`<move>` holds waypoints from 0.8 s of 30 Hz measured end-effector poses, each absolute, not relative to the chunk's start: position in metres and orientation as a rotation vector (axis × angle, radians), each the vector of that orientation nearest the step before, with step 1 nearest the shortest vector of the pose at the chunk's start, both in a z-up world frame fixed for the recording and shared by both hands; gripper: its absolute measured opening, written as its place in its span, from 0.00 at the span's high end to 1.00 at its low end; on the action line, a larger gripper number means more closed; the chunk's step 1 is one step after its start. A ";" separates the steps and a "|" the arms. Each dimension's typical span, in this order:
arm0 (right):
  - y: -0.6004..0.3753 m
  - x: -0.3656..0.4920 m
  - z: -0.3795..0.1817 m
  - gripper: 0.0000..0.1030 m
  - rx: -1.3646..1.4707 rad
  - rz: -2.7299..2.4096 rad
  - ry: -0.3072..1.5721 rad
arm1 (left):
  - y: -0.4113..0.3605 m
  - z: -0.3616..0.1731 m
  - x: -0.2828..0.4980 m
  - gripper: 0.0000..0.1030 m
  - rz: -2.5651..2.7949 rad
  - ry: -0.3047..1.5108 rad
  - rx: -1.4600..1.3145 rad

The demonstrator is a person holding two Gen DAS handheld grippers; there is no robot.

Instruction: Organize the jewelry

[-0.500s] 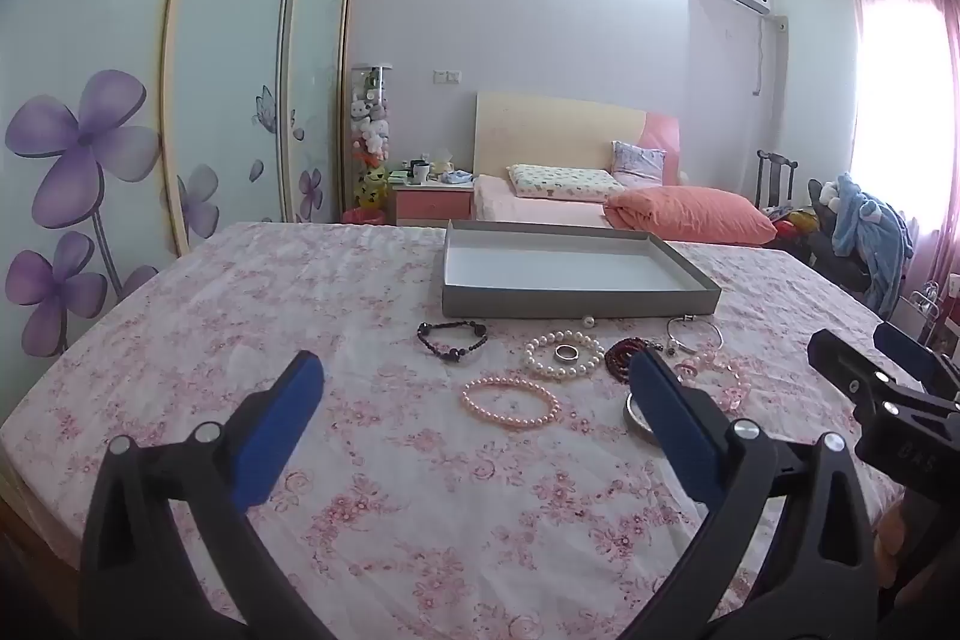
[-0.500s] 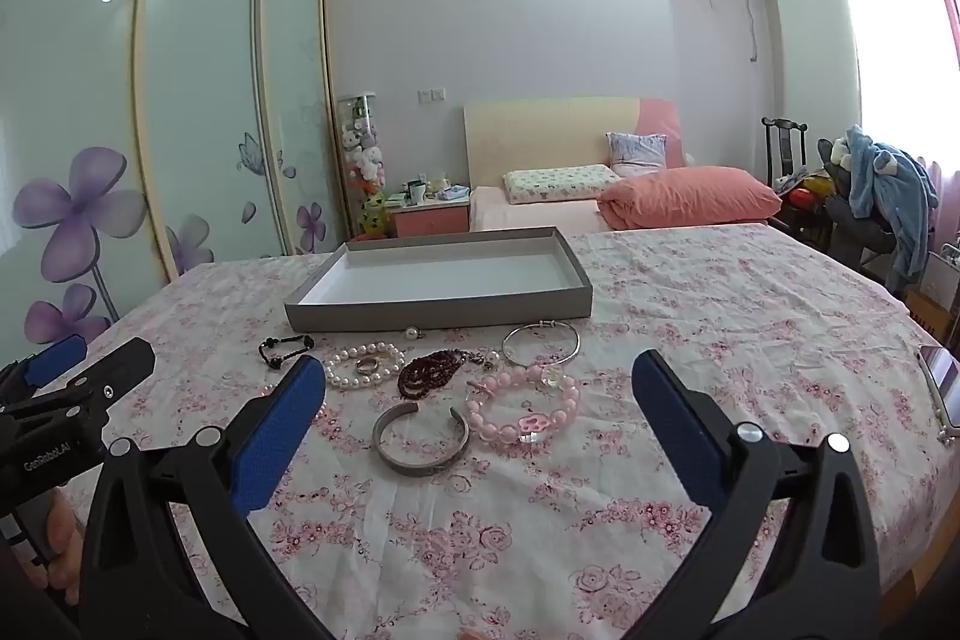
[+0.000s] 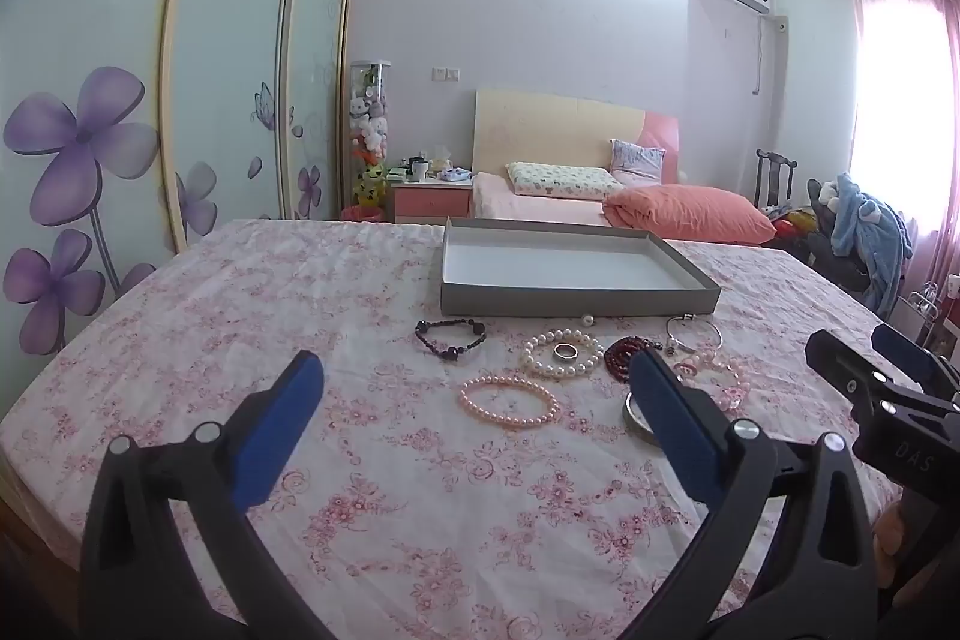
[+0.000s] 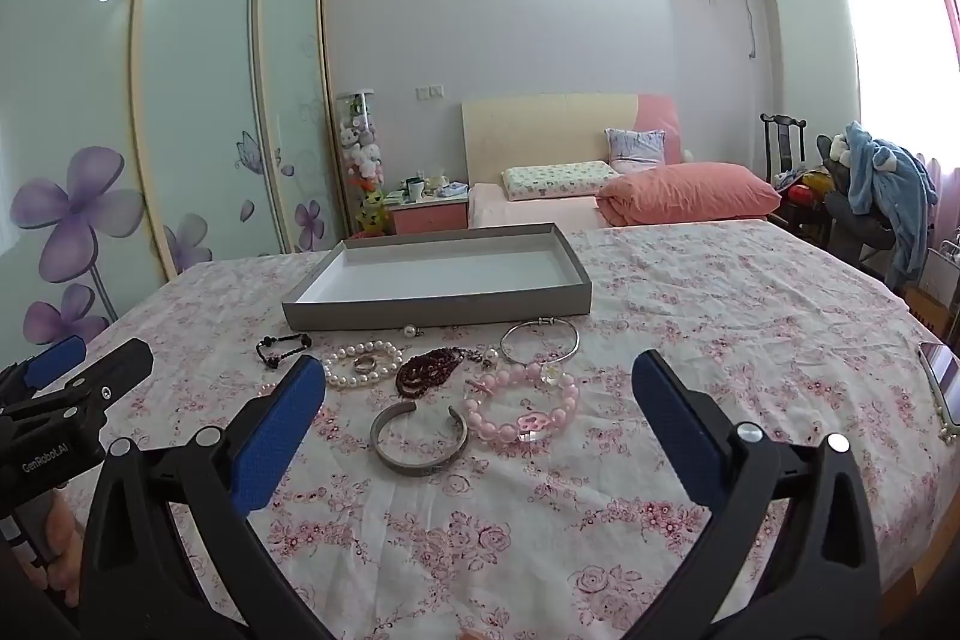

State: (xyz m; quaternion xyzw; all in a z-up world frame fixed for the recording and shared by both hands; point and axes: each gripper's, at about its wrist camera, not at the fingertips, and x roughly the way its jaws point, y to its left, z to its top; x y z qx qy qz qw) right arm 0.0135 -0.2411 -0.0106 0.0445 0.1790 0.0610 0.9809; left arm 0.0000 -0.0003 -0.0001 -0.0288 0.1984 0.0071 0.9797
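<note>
Silver cuff [image 3: 631, 415] half behind gripper finger [image 3: 675, 418]

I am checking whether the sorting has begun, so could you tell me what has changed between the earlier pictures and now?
Nothing has visibly changed. The left gripper and right gripper are both open and empty as before, the bracelets, such as the pink pearl bracelet and silver cuff, lie where they were, and the tray holds nothing.

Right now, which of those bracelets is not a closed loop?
The grey metal cuff, lying nearest the right gripper: its band has a gap, while the beaded ones form full rings.
</note>
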 end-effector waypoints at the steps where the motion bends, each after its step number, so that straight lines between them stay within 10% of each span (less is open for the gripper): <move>1: -0.241 0.014 -0.011 0.02 0.089 0.121 0.361 | 0.000 0.000 0.000 0.04 0.014 0.400 -0.059; 24: -0.244 0.015 -0.008 0.02 0.090 0.119 0.364 | 0.000 0.000 0.000 0.04 0.014 0.406 -0.064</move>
